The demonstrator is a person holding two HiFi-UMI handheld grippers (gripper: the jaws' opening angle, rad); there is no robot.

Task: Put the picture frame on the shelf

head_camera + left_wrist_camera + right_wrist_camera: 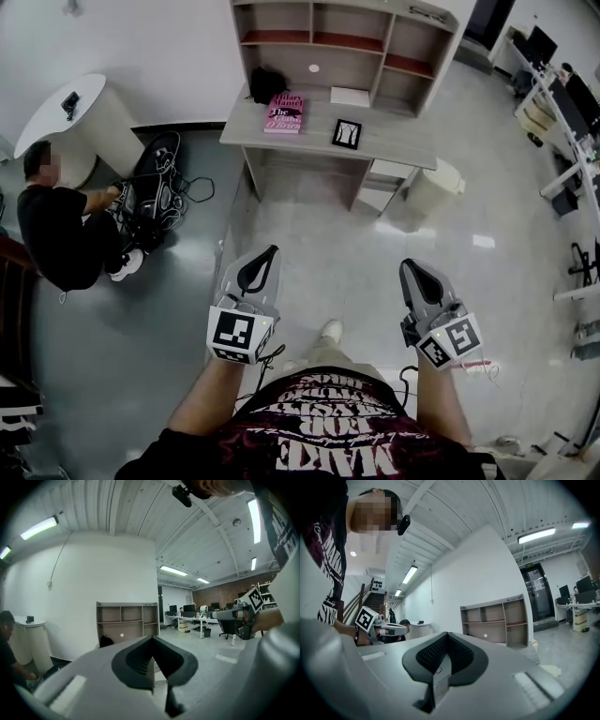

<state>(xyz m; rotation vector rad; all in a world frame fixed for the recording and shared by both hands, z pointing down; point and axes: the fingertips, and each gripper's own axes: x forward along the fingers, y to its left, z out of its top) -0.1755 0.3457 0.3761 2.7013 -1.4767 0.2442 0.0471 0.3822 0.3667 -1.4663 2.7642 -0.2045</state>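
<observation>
Picture frame (346, 134): on tabletop (405, 146), below shelf (349, 42). Left tool (270, 251), right tool (409, 266): jaws together, empty, well apart from tabletop

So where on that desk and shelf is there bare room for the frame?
The wooden shelf unit's three upper cubbies look bare. On the grey desktop, free patches lie between the pink book and the black picture frame, and right of the frame. Crowded: back left, black bag behind the book; white pad behind the frame.
</observation>
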